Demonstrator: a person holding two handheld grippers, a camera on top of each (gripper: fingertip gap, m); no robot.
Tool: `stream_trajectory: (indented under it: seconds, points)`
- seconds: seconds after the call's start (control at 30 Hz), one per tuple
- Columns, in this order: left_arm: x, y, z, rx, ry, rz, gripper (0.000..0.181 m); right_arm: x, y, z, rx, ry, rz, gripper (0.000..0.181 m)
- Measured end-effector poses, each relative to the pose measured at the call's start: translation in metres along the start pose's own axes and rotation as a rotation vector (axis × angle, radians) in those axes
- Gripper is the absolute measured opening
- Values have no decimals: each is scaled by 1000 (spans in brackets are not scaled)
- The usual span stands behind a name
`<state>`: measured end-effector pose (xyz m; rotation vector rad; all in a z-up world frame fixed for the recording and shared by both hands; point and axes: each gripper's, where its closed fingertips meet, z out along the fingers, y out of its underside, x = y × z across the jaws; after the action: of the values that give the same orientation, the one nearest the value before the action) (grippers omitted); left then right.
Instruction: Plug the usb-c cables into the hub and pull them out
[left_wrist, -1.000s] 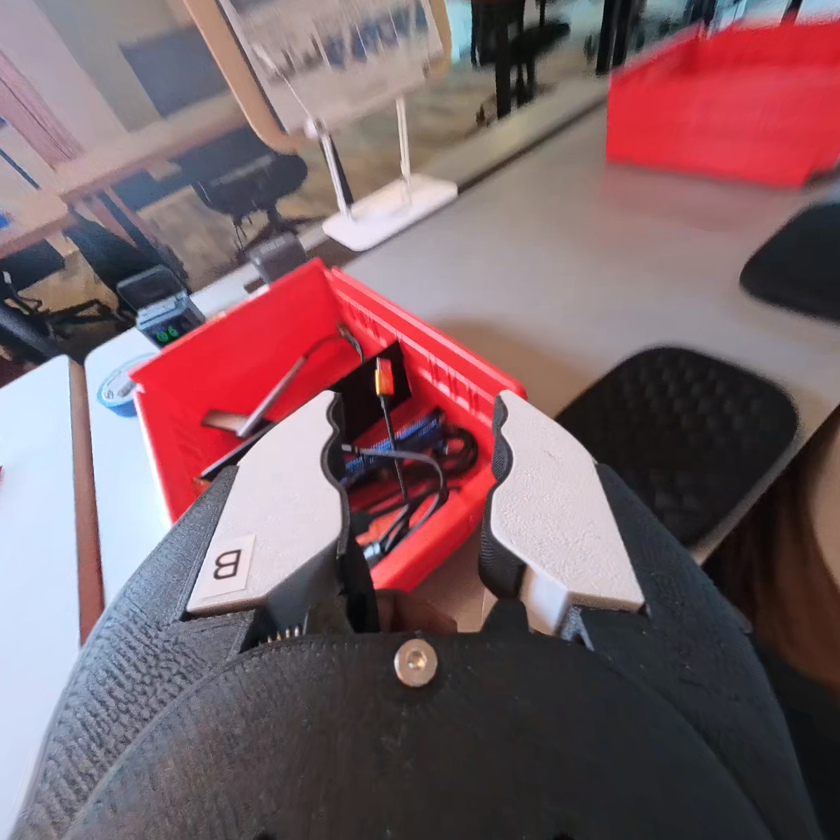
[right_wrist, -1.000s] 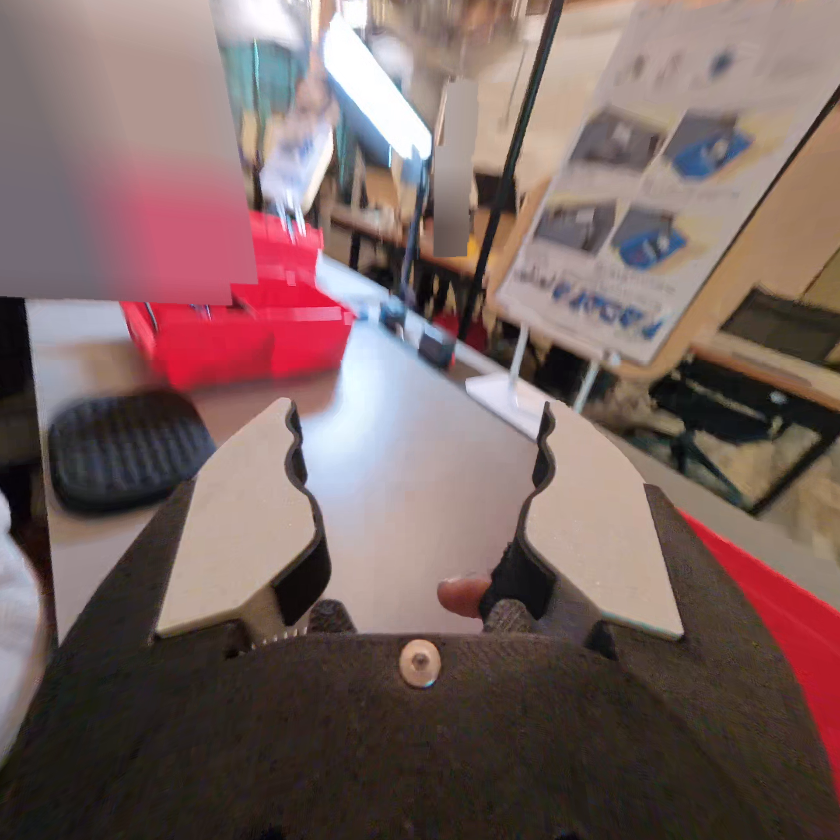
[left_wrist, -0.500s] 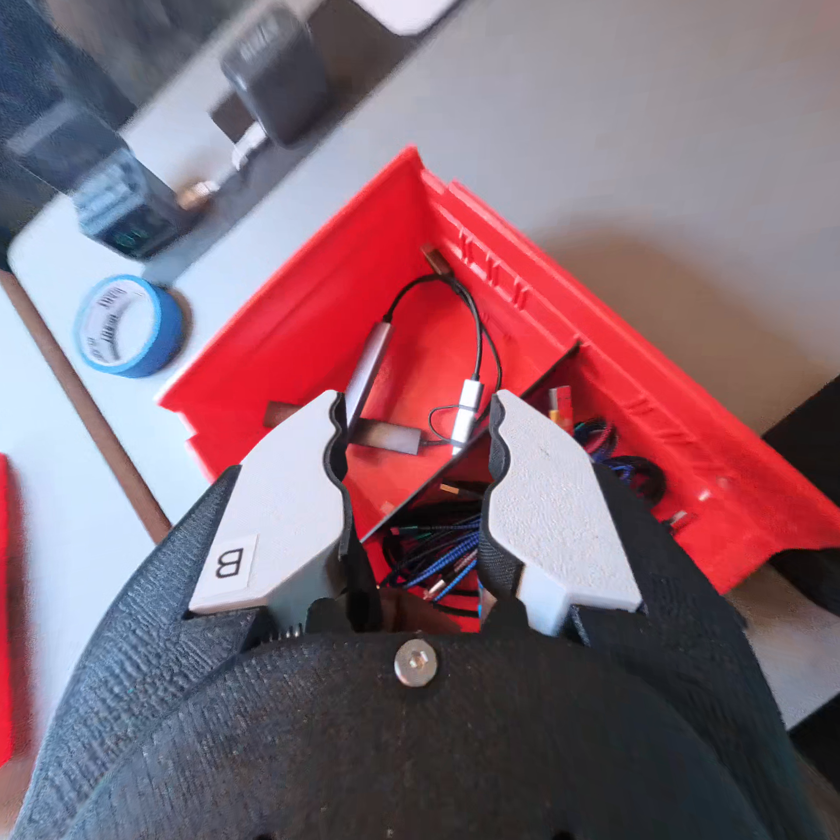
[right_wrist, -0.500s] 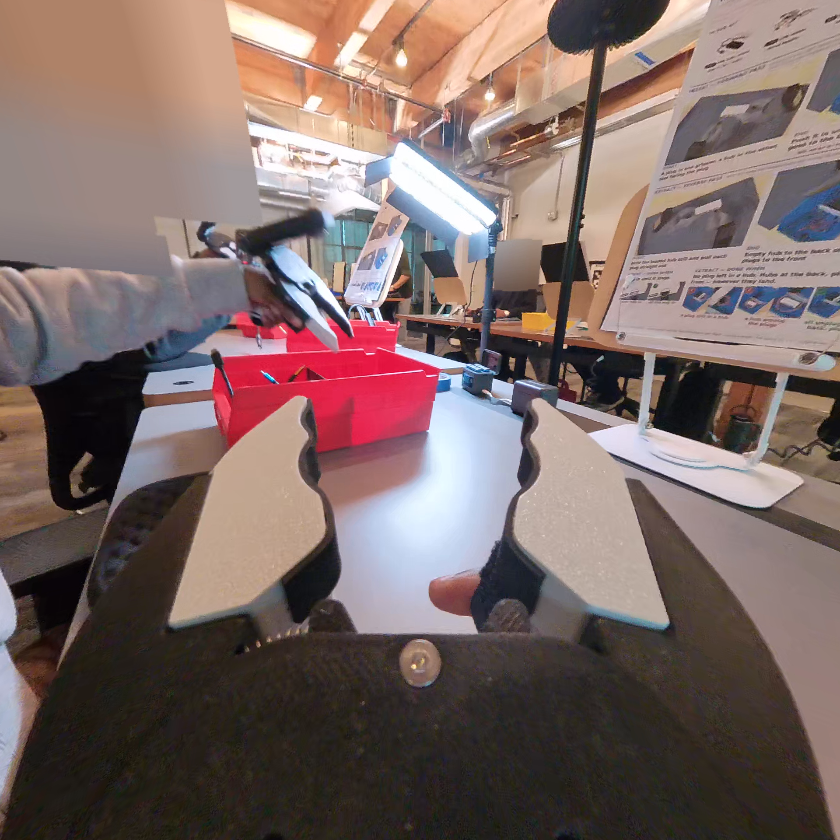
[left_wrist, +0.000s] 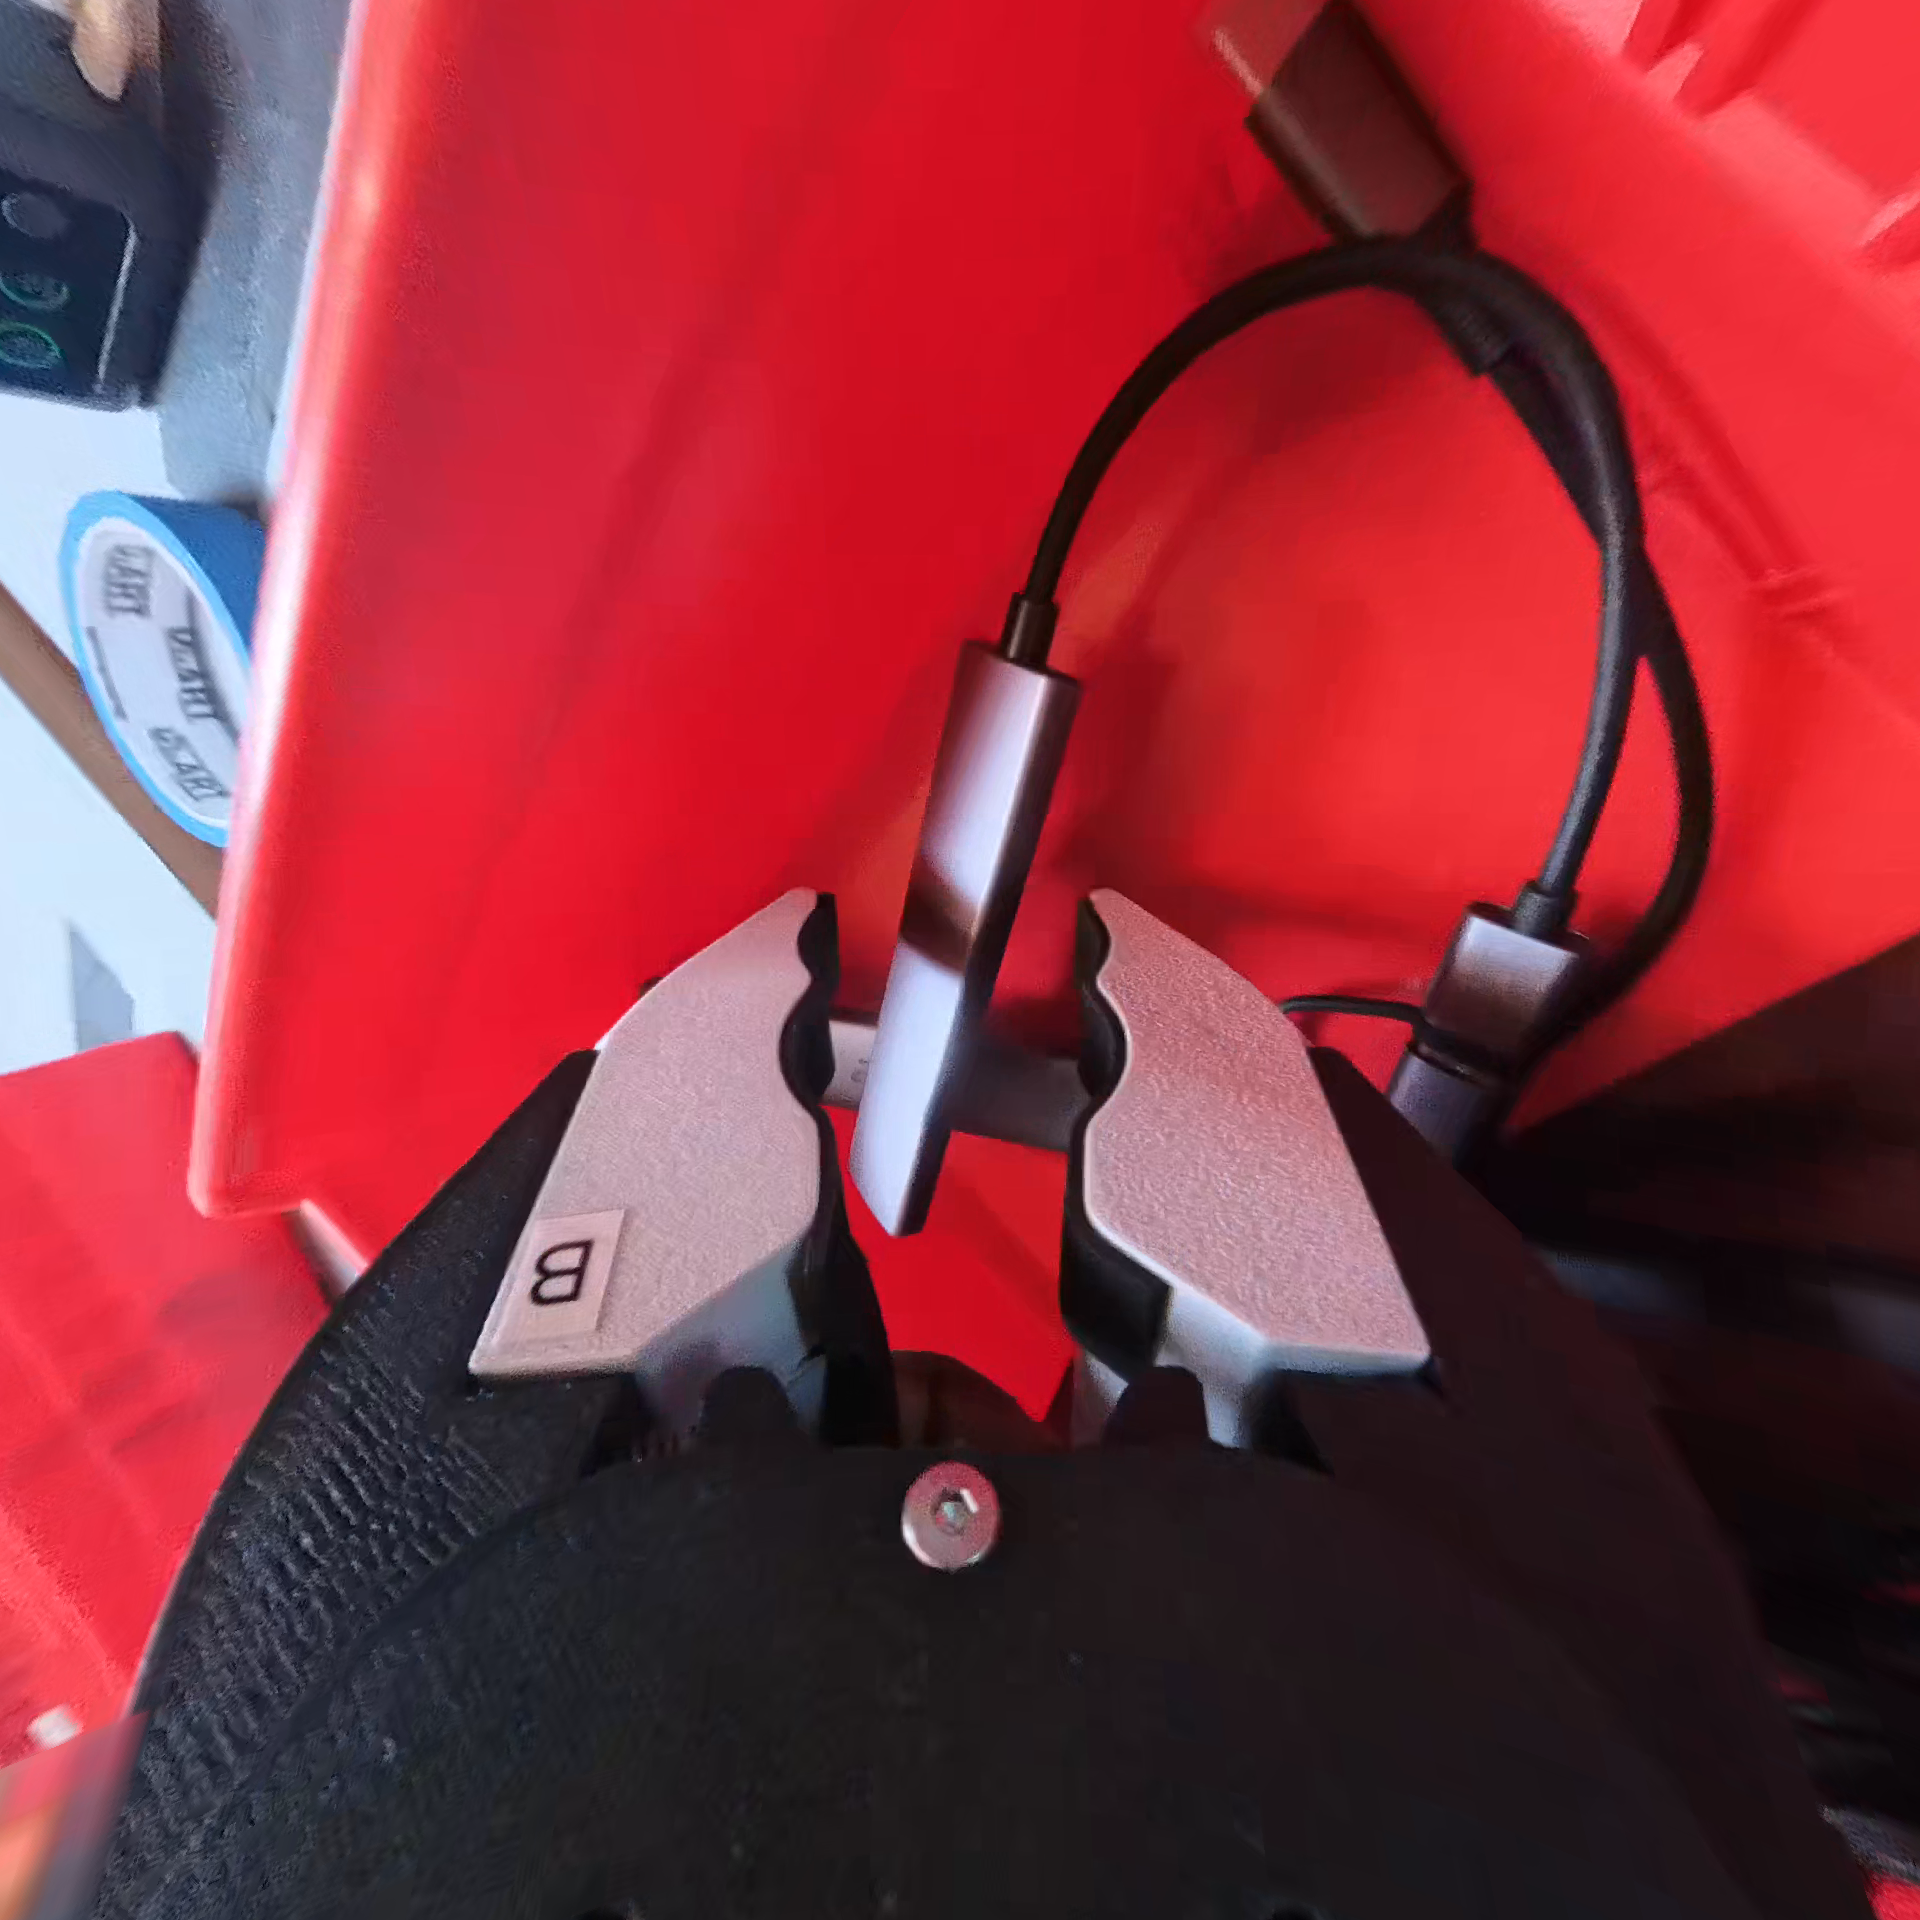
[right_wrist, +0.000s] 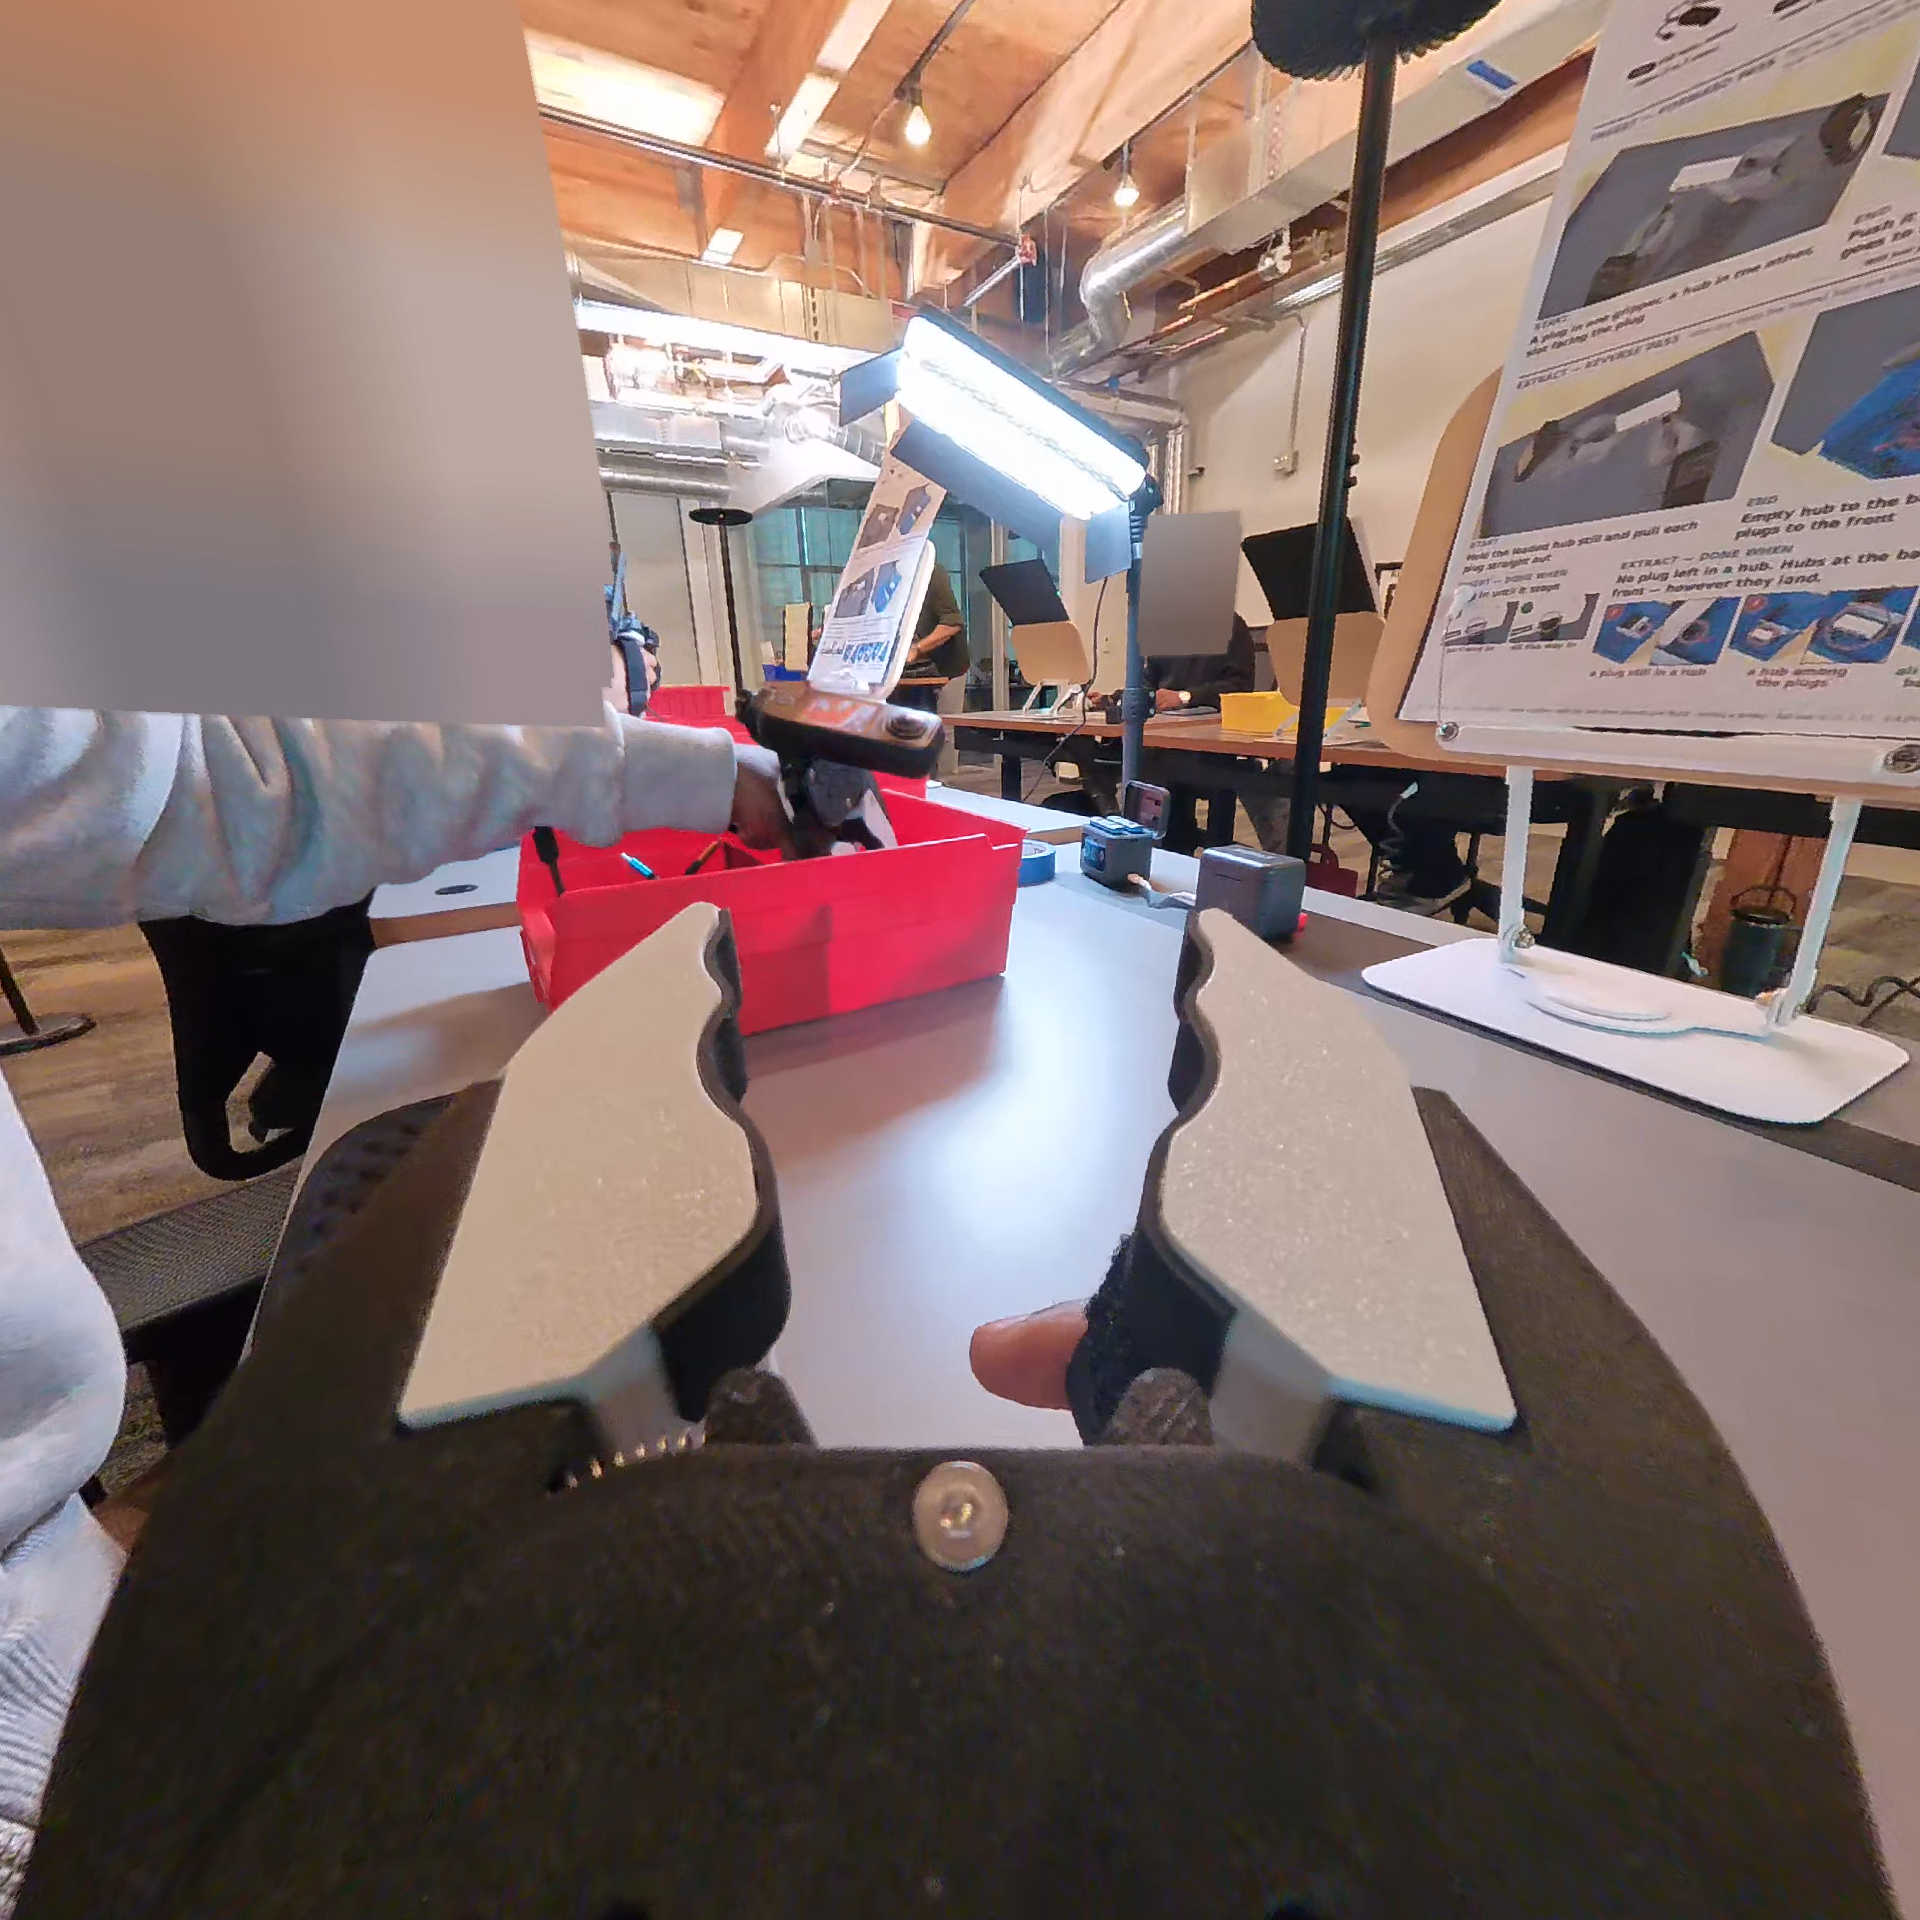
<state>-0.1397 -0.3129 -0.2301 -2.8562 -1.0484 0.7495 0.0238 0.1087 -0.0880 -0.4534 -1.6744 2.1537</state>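
We found the task barely begun: the left gripper (left_wrist: 951, 997), jaws apart, straddled the slim grey metal hub (left_wrist: 961, 935) inside the red plastic bin (left_wrist: 644, 520) without clasping it, while the right gripper (right_wrist: 951, 1013) hung unclenched and empty, nothing plugged.

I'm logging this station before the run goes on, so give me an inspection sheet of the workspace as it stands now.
Surface: grey table, bare ahead of the right gripper.
Job's things: grey hub in the red bin, crossing over another grey hub.
Clutter: blue tape roll, dark chargers, instruction board stand.
Grippers: left gripper open, straddling the hub, touch unclear; right gripper open, empty.
Cables: black leads looping in the bin.
Surroundings: person's sleeve, lamp, other desks.
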Motion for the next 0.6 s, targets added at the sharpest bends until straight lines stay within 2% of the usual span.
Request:
stream_trajectory:
  seconds: [0.03,0.07,0.13,0.23,0.4,0.6]
  points:
    - [-1,1,3,-16,-26,29,38,0,1,0,-3,0,-1,81]
    - [-1,3,6,-42,-53,65,21,0,1,0,-5,0,-3,80]
    - [-4,8,9,-97,-111,145,10,0,2,0,-10,2,-12,79]
    - [-6,7,5,-92,-149,159,10,-1,2,0,-13,3,-19,78]
    - [-17,0,-26,-37,-227,123,10,-2,3,0,-18,-2,-20,75]
    - [-45,-13,-92,52,-386,84,10,-3,5,1,-32,3,-45,74]
